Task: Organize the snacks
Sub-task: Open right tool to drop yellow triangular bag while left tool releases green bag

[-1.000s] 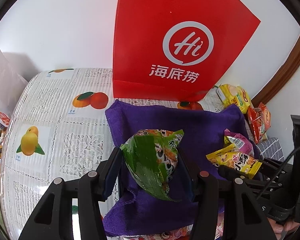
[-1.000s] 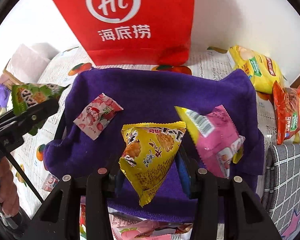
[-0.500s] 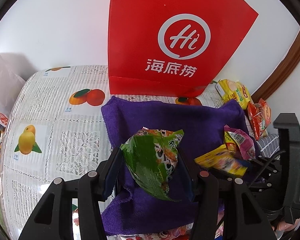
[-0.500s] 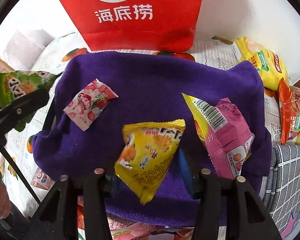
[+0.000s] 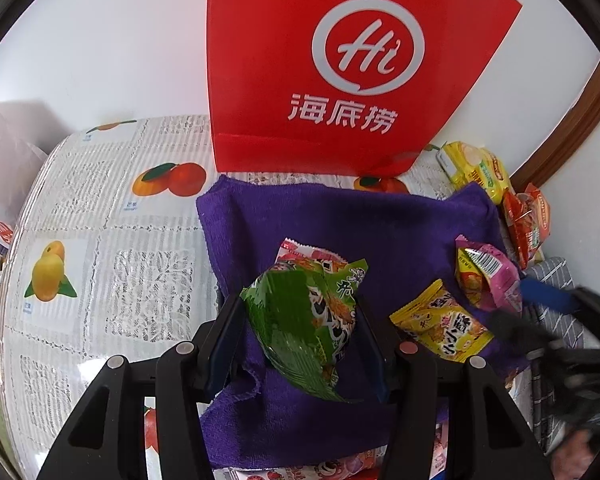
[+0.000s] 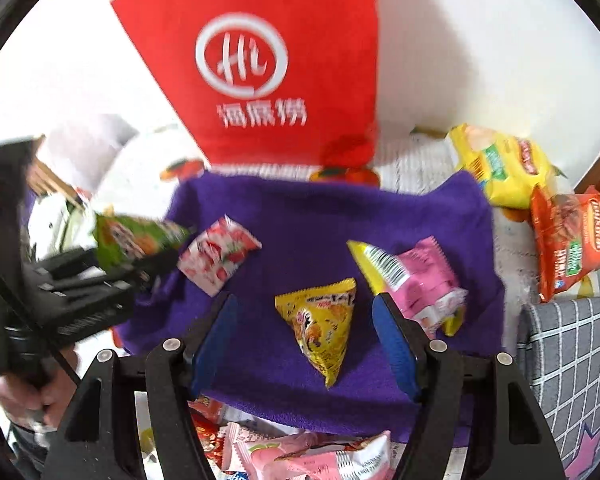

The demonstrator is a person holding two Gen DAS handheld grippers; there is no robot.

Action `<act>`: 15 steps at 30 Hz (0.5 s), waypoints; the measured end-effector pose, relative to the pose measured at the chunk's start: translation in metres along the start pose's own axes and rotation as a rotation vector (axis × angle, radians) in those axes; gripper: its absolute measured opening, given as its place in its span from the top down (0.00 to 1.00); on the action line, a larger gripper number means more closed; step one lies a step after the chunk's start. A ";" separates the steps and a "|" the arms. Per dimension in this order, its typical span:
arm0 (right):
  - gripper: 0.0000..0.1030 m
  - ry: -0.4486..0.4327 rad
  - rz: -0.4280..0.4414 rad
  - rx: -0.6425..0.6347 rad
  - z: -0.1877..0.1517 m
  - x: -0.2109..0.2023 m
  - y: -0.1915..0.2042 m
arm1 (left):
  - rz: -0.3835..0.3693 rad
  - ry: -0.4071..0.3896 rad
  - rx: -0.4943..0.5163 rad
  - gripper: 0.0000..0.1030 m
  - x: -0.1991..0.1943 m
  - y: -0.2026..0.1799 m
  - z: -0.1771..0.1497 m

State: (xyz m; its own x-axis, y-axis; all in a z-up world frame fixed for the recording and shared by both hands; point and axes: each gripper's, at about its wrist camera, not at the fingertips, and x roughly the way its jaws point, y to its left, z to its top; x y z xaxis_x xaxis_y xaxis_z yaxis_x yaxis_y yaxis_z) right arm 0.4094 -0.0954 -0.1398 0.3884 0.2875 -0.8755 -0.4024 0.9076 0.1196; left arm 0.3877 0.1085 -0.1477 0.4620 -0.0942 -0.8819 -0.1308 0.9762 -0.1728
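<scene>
Left wrist: left gripper (image 5: 300,322) clamps green snack pack (image 5: 304,320), held over purple cloth (image 5: 340,216). Yellow pack (image 5: 442,330) lies on cloth at 3 o'clock, pink pack (image 5: 486,276) just beyond it. Red bag (image 5: 340,68) at 12.

Right wrist: right gripper (image 6: 306,328) fingers wide apart, holding nothing; yellow pack (image 6: 320,328) lies on cloth (image 6: 320,208) btwn them. Pink pack (image 6: 420,280) at 2, strawberry pack (image 6: 216,254) at 10.
</scene>
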 end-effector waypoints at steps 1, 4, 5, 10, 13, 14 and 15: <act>0.32 -0.015 0.001 0.010 0.001 -0.006 -0.002 | 0.005 0.007 0.000 0.49 0.002 0.000 0.000; 0.32 -0.059 -0.010 0.030 0.004 -0.021 -0.007 | 0.012 0.027 0.003 0.49 0.009 -0.002 -0.002; 0.32 -0.072 -0.009 0.037 0.005 -0.024 -0.009 | 0.013 0.033 0.003 0.49 0.011 -0.003 -0.002; 0.32 -0.093 -0.011 0.054 0.005 -0.034 -0.014 | 0.015 0.070 0.007 0.49 0.020 -0.007 -0.006; 0.32 -0.093 -0.018 0.052 0.005 -0.035 -0.015 | 0.019 0.079 0.011 0.49 0.021 -0.009 -0.007; 0.32 -0.091 -0.018 0.051 0.004 -0.036 -0.015 | 0.019 0.081 0.011 0.49 0.022 -0.009 -0.007; 0.32 -0.089 -0.017 0.048 0.004 -0.035 -0.015 | 0.019 0.085 0.011 0.49 0.022 -0.009 -0.007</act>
State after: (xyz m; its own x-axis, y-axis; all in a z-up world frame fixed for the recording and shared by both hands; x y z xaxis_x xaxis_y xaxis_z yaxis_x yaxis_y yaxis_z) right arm 0.4051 -0.1180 -0.1092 0.4680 0.2961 -0.8327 -0.3556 0.9256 0.1293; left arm 0.3928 0.0958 -0.1684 0.3837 -0.0918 -0.9189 -0.1290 0.9800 -0.1518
